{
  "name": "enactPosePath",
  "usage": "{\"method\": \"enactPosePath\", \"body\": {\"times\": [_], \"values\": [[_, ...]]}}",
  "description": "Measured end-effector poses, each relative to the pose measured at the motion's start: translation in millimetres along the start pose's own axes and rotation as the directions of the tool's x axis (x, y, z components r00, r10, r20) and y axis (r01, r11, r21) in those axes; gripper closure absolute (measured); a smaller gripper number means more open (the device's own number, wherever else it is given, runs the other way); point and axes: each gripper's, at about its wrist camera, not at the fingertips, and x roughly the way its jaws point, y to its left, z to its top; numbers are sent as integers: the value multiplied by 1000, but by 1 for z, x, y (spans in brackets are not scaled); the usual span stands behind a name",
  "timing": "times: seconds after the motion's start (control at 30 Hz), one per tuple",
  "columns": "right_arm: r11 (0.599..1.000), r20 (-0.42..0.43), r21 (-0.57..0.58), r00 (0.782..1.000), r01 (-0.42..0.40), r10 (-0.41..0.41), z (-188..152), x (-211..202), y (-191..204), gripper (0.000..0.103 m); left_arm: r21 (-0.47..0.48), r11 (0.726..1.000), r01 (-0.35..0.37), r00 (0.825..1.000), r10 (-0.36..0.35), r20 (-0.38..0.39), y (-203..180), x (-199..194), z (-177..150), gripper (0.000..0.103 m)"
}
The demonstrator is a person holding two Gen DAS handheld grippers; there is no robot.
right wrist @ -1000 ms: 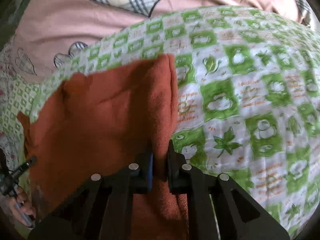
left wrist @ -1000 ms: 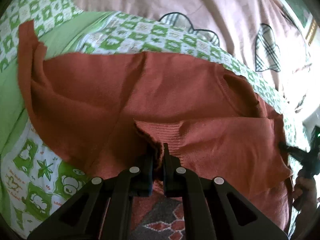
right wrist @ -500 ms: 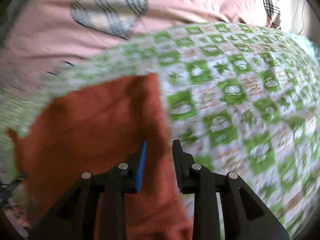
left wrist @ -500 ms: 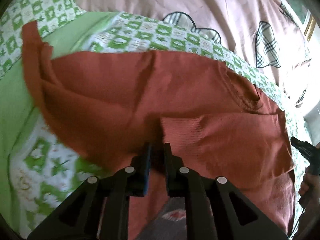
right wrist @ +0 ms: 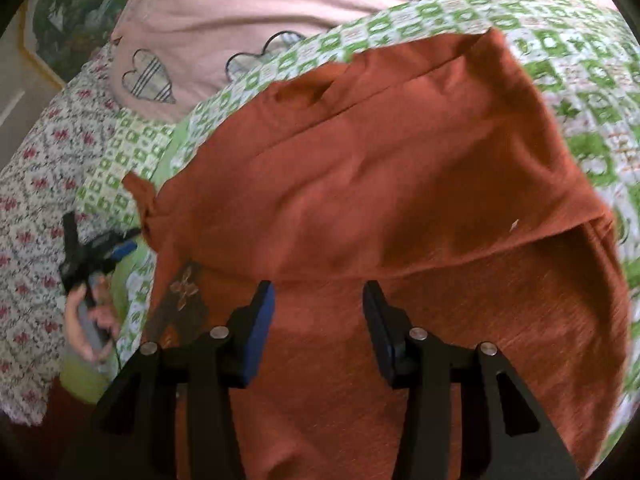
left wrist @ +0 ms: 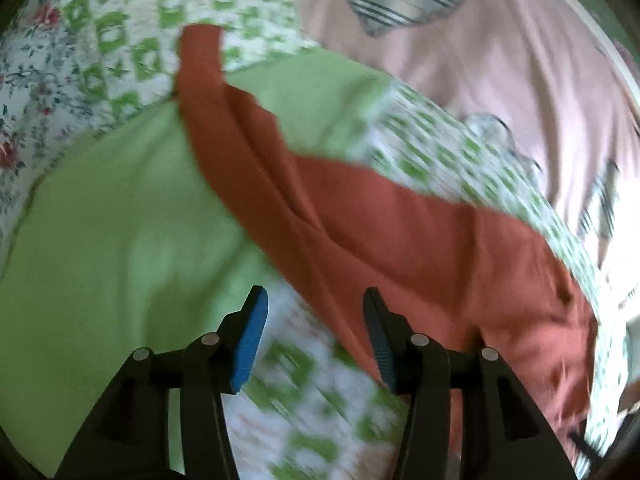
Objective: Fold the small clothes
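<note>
A rust-orange knit sweater (right wrist: 392, 184) lies spread on the bed, its lower part folded up over the body with a fold edge across the middle. In the left wrist view the sweater (left wrist: 400, 232) runs diagonally, one sleeve (left wrist: 200, 68) stretched to the far left. My left gripper (left wrist: 314, 316) is open and empty, above the sweater's left edge and the cloth beside it. It also shows in the right wrist view (right wrist: 100, 256), held in a hand left of the sweater. My right gripper (right wrist: 318, 308) is open and empty over the sweater's near part.
A green-and-white patterned blanket (right wrist: 580, 80) lies under the sweater, with a plain green cloth (left wrist: 120, 240) at the left. A pink quilt with plaid hearts (right wrist: 248, 12) lies behind. A floral sheet (right wrist: 36, 184) covers the bed's left side.
Both grippers have opened and let go of the sweater. The left gripper has swung left toward the sleeve side; the right has pulled back, with the folded sweater lying flat.
</note>
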Motion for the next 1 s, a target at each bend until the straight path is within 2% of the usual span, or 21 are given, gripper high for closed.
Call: {"method": "enactPosePath", "body": {"times": [0.2,0.37,0.47,0.5,0.53,0.6,0.7,0.8,0.9,1.0], "values": [[1000,-10,-16,1000,-19,19,-3,0,15,56,-110,990,-87,996,90,18,51,36,78,46],[1000,-41,-16,999,-12,12,-10,5,19,56,-200,971,-130,991,125,-39,85,82,132,41],[1000,-65,-3,998,-7,7,-14,7,16,56,-255,952,-167,986,162,-40,104,95,150,52],[1000,-71,-2,998,0,-1,-16,8,15,56,-264,951,-160,987,158,-26,108,97,154,73],[1000,-74,0,997,9,-9,-18,9,14,56,-262,954,-146,989,146,-21,110,98,156,94],[1000,-78,4,997,15,-15,-21,10,13,56,-256,960,-110,994,111,-10,111,95,158,97],[1000,-68,5,998,16,-16,-23,7,12,56,-199,978,-63,995,78,66,95,69,151,98],[1000,-51,8,999,4,-3,-24,4,14,56,-126,992,27,992,-11,125,65,34,135,98],[1000,-36,9,999,-8,8,-24,-1,15,56,-32,990,134,978,-127,163,18,-2,110,98],[1000,-13,19,1000,-13,14,-26,-9,14,56,64,968,244,954,-251,166,-45,-30,80,98]]}}
